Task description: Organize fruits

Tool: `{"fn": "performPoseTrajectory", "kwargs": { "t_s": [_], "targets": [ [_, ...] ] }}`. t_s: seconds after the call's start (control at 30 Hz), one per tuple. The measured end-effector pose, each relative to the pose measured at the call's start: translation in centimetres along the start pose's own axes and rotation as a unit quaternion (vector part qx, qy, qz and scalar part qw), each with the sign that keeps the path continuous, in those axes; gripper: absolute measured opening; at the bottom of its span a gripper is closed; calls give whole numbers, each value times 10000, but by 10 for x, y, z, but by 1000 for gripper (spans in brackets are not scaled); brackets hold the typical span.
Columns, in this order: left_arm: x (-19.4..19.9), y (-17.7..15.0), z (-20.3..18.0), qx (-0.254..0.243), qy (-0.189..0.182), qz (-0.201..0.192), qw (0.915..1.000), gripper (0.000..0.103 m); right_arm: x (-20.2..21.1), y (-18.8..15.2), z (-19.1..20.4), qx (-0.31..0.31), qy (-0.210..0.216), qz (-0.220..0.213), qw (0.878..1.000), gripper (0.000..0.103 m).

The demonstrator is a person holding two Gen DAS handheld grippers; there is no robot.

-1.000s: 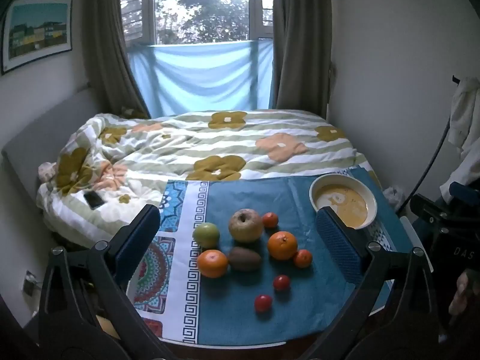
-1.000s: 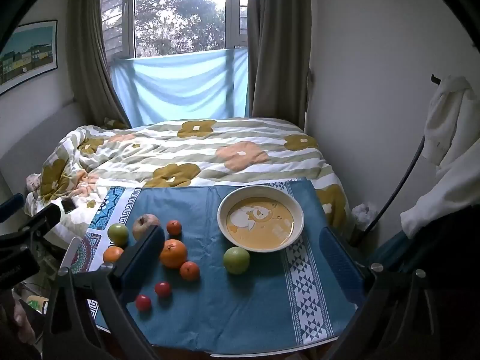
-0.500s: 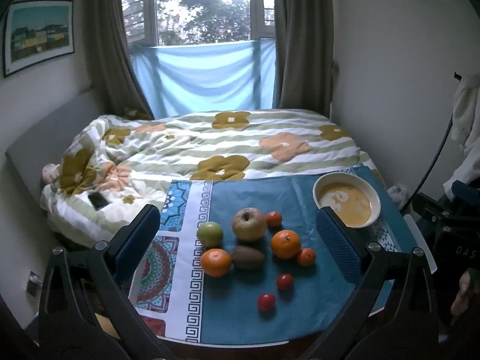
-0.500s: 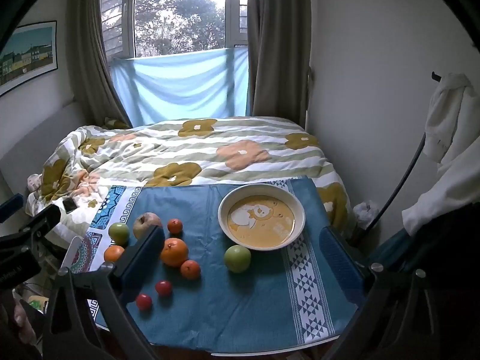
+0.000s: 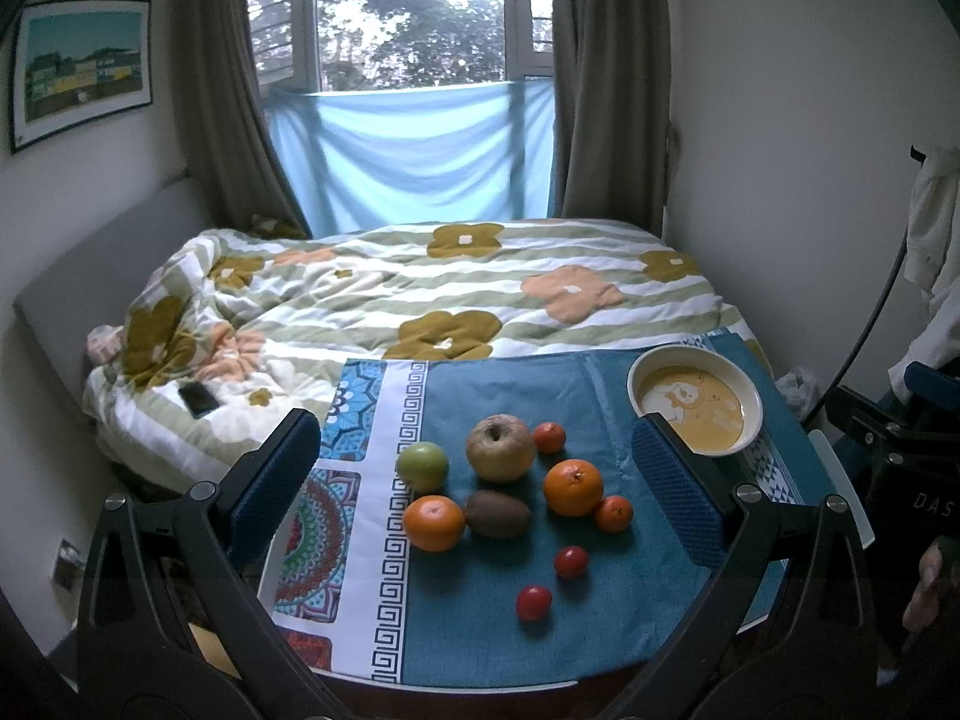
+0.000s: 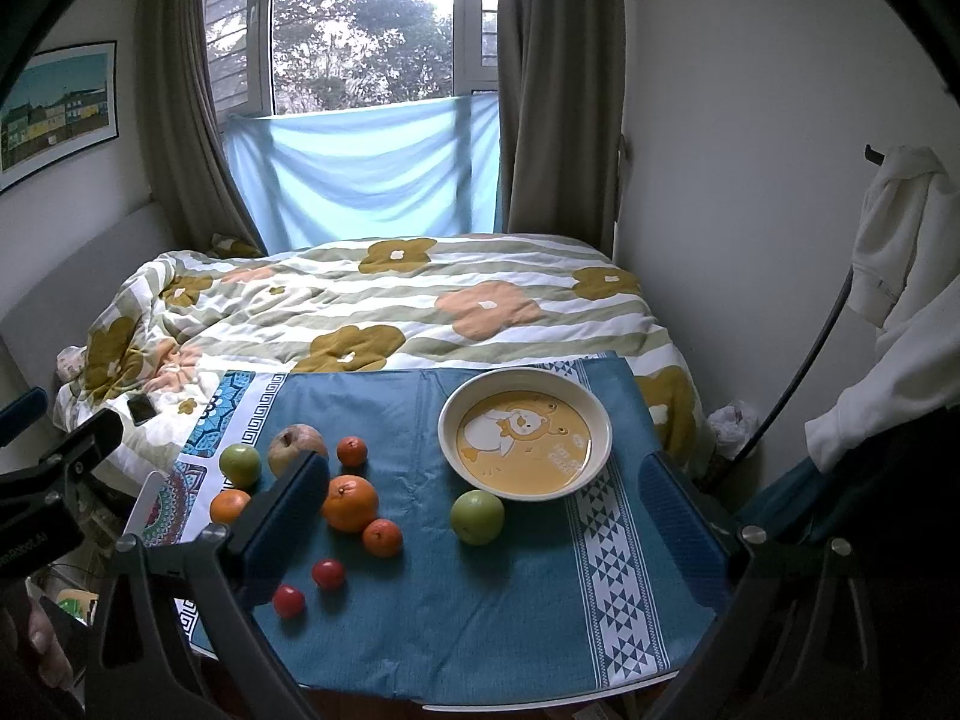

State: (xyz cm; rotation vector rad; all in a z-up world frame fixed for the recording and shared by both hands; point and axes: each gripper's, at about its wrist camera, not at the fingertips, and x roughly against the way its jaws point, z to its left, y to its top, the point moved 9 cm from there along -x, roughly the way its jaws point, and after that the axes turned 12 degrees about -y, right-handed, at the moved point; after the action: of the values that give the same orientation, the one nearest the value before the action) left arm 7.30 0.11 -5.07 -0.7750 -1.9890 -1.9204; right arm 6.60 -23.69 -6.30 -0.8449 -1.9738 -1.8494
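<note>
**Both tools wide apart above the fruit, nothing picked up**

Left tool [image 5: 474, 462] hangs over the cluster of fruit with its pads spread wide and nothing between them; my right tool [image 6: 486, 510] is likewise spread and empty, looking down at the bowl [image 6: 591, 414] and the green apple [image 6: 477, 517] that sits just beside its near rim.

All the fruit lies on the blue cloth [image 6: 492, 618] covering the bench; the bowl holds none yet. In the left view the group sits well to the left of the bowl: a russet apple [image 5: 500, 447], a second green apple [image 5: 422, 467], two oranges [image 5: 573, 487] [image 5: 434, 523], a kiwi [image 5: 498, 514], two small mandarins [image 5: 550, 437] [image 5: 614, 513] and two cherry tomatoes [image 5: 570, 561] [image 5: 533, 602].

I judge the apples and oranges firm and fairly heavy: round, smooth, apt to roll, so I would close across the widest part, pads level with the middle. The kiwi looks softer, best taken across its short width, gently. The tomatoes are light, glossy and easily crushed or squirted out; they want the lightest closing, centred on the pads. The green apple by the bowl seems the easiest first pick for my right tool.
</note>
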Motion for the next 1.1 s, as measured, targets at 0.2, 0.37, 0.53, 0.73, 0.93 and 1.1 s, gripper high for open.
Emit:
{"fn": "performPoseTrajectory", "kwargs": {
  "t_s": [0.2, 0.37, 0.53, 0.73, 0.93, 1.1],
  "targets": [
    [0, 0, 0, -5, -7, 4, 10000, 103, 4, -5, 4, 2, 8, 2, 10000, 103],
    [0, 0, 0, -4, -4, 2, 10000, 103, 3, -4, 3, 7, 15, 6, 10000, 103],
    [0, 0, 0, 1, 3, -2, 10000, 103, 4, -4, 3, 3, 17, 6, 10000, 103],
    [-1, 0, -1, 1, 3, 0, 10000, 103, 4, -2, 2, 5, 18, 13, 10000, 103],
    [0, 0, -1, 1, 6, 2, 10000, 103, 5, -2, 2, 2, 18, 11, 10000, 103],
    [-1, 0, -1, 2, 5, -4, 10000, 103, 5, -4, 2, -2, 21, 12, 10000, 103]
  ]
}}
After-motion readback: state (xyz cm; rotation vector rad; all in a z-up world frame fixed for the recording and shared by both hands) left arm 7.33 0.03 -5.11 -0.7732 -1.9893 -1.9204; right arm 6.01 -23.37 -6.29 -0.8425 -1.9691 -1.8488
